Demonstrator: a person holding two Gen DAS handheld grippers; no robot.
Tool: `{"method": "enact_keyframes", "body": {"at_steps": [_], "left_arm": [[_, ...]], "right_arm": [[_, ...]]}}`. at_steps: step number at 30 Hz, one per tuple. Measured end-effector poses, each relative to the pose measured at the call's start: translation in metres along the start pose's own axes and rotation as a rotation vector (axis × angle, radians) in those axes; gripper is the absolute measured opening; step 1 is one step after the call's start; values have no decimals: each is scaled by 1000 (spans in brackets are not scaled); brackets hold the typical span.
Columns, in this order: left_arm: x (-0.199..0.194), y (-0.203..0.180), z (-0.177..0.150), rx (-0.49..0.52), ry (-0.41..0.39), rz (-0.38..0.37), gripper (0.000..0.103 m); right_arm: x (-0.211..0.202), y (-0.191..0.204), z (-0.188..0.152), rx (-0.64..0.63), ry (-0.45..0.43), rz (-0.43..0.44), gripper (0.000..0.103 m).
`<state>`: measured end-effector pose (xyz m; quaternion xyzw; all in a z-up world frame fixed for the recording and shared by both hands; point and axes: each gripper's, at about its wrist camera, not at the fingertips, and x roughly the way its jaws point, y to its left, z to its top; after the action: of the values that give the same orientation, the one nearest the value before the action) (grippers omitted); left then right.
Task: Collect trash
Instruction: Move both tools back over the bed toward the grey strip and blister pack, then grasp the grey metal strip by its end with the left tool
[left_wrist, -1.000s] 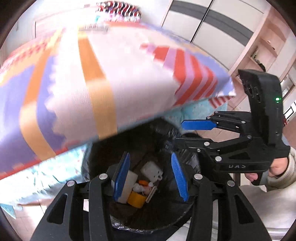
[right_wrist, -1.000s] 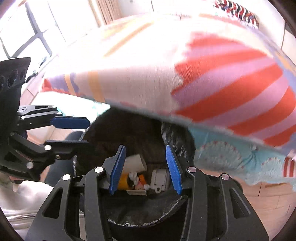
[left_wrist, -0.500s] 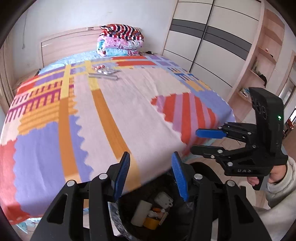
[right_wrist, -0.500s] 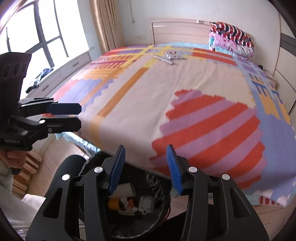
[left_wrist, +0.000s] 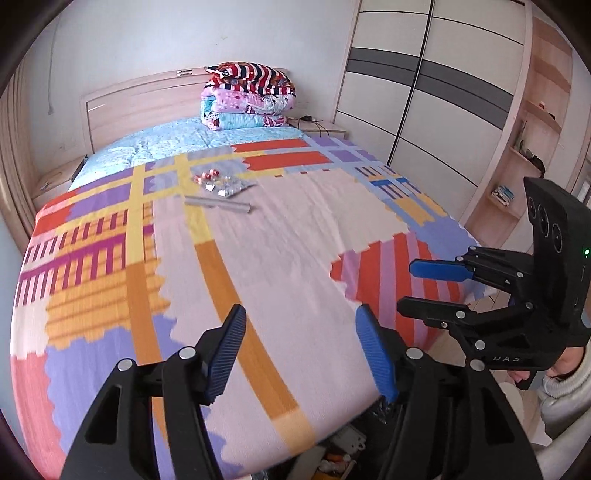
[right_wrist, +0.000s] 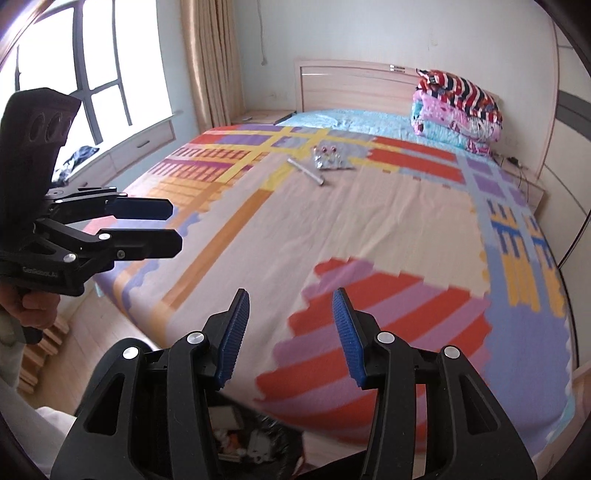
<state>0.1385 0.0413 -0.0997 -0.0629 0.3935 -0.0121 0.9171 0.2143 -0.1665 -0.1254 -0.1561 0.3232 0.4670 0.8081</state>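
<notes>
Trash lies far up the bed: a grey tube (left_wrist: 218, 204) (right_wrist: 306, 172), crumpled silver foil wrappers (left_wrist: 231, 187) (right_wrist: 328, 160) and small red-capped pieces (left_wrist: 207, 175) (right_wrist: 325, 149). My left gripper (left_wrist: 299, 317) is open and empty, raised over the bed's foot. My right gripper (right_wrist: 290, 301) is open and empty beside it, and also shows in the left wrist view (left_wrist: 424, 286). The left gripper also shows in the right wrist view (right_wrist: 173, 225). A black-lined trash bin (left_wrist: 343, 454) (right_wrist: 243, 439) holding several scraps sits below both grippers at the bed's foot.
The bed has a colourful patchwork cover (left_wrist: 258, 258). Folded quilts (left_wrist: 247, 98) are stacked by the headboard. A wardrobe (left_wrist: 424, 92) and shelves stand to the right, a window (right_wrist: 92, 74) and curtain to the left. Nightstands flank the bed.
Both grippers rose from just over the trash bin to above the bed's foot and tilted up. The bin has dropped to the bottom edge of both views, and the bed top has come into sight.
</notes>
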Motion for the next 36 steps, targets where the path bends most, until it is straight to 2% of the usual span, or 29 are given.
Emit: {"method": "enact_keyframes", "body": {"at_steps": [6, 13, 20, 22, 30, 36], "left_arm": [[30, 15, 22, -16, 20, 22, 59], [74, 31, 41, -34, 63, 60, 59], [109, 48, 65, -59, 68, 88, 61], [119, 53, 74, -78, 60, 97, 65], [152, 71, 99, -154, 60, 137, 66], [168, 80, 107, -197, 71, 180, 65]], "right_arm": [[13, -15, 21, -6, -9, -25, 47], [39, -36, 38, 55, -4, -38, 47], [61, -56, 53, 109, 0, -45, 47], [65, -59, 56, 114, 0, -47, 47], [79, -75, 71, 122, 6, -63, 47], [86, -86, 81, 143, -5, -69, 47]]}}
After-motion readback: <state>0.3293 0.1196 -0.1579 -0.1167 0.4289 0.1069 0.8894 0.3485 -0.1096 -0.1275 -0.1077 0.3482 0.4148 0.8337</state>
